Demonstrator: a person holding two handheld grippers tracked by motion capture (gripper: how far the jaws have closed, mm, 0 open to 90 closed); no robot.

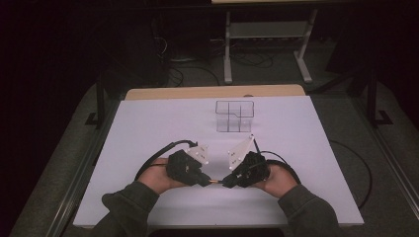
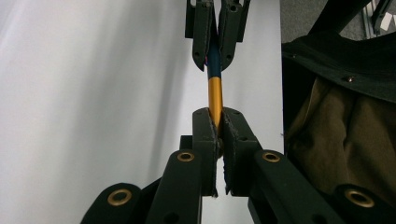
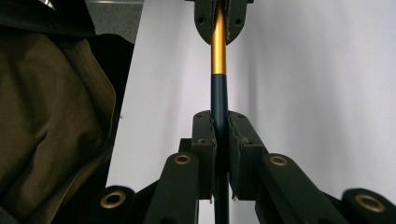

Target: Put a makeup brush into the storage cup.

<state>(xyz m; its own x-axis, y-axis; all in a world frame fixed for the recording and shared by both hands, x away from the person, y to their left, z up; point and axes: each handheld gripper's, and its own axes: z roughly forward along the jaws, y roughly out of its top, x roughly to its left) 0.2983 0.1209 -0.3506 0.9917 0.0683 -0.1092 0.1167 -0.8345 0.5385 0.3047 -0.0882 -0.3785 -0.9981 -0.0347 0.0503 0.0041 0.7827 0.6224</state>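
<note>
Your left gripper [image 1: 205, 180] and right gripper [image 1: 225, 181] face each other tip to tip, low over the white table [image 1: 148, 128], with a slim pen [image 1: 214, 181] bridging the short gap between them.

In the left gripper view, your left gripper [image 2: 217, 122] has its jaws closed on the gold section of the pen [image 2: 215, 93]. The pen runs straight ahead from those jaws, and its dark blue section enters the right gripper [image 2: 215, 59], which comes in from the top of that view with its jaws pressed against the barrel.

In the right gripper view, your right gripper [image 3: 219, 123] is clamped on the dark blue section of the pen [image 3: 218, 70]. The barrel passes between the jaws and continues back toward the camera. Ahead of the jaws the blue section meets the gold one, and the gold end sits between the jaws of the left gripper [image 3: 218, 35] at the top.

Both grippers therefore hold the same pen, one at each end, with the pen level and just clear of the table.

A clear divided box [image 1: 234, 116] stands on the table beyond both grippers, well apart from them. An olive sleeve [image 3: 51, 116] lies to the side of the jaws.
</note>
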